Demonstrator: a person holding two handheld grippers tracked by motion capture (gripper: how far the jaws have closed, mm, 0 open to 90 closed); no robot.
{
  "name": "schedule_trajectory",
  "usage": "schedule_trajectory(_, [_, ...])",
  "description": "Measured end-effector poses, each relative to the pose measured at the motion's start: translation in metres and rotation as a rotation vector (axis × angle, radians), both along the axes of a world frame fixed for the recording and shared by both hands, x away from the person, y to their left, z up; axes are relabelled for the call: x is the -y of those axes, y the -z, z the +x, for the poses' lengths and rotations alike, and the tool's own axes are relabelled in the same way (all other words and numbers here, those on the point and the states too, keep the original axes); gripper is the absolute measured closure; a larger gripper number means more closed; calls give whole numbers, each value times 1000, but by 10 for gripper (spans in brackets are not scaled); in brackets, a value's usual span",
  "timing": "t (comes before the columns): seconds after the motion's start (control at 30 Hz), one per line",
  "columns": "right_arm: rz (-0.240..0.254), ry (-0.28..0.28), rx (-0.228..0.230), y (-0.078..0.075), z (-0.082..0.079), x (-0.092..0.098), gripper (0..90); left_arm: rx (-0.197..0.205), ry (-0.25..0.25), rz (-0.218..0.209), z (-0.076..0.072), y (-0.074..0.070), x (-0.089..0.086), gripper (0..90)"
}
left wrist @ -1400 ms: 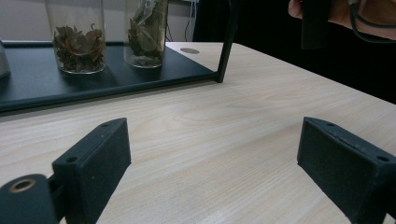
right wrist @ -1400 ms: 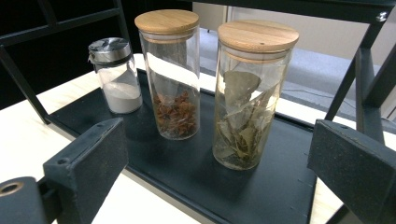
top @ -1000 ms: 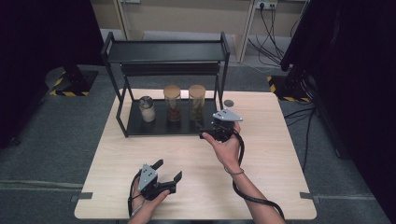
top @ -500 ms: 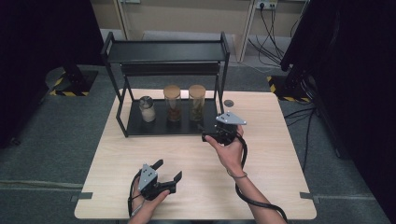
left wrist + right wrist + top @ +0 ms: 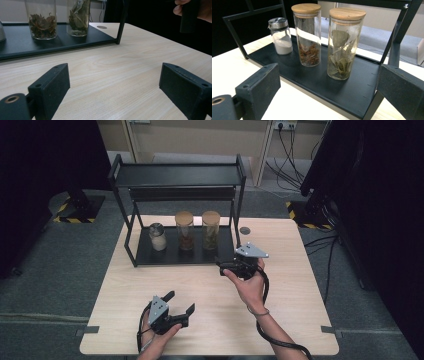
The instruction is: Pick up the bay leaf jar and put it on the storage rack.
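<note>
Grey carpet surrounds a pale wood bench (image 5: 300,270); a black rack (image 5: 150,255) sits at its far edge. Both hand-held grippers, left (image 5: 179,304) and right (image 5: 220,266), are spread, pinching nothing.

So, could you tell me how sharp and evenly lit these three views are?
High view: soft, dark at both sides, table evenly lit. Left gripper view: grain sharp, near jaws slightly soft. Right gripper view: bay-leaf jar crisp, with window glare.
</note>
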State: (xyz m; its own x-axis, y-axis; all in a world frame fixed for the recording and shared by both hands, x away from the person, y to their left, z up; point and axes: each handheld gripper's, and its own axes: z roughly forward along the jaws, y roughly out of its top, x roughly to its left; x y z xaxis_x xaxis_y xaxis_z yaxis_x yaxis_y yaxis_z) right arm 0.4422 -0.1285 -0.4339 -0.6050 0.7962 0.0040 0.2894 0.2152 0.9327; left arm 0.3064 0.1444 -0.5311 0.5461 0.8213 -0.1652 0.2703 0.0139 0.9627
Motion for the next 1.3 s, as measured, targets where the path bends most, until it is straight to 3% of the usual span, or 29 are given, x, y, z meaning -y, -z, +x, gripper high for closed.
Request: schedule_trajectory(1.3, [4,2,-26,21,-29,31,51,3,-3,7,0,0,1,90])
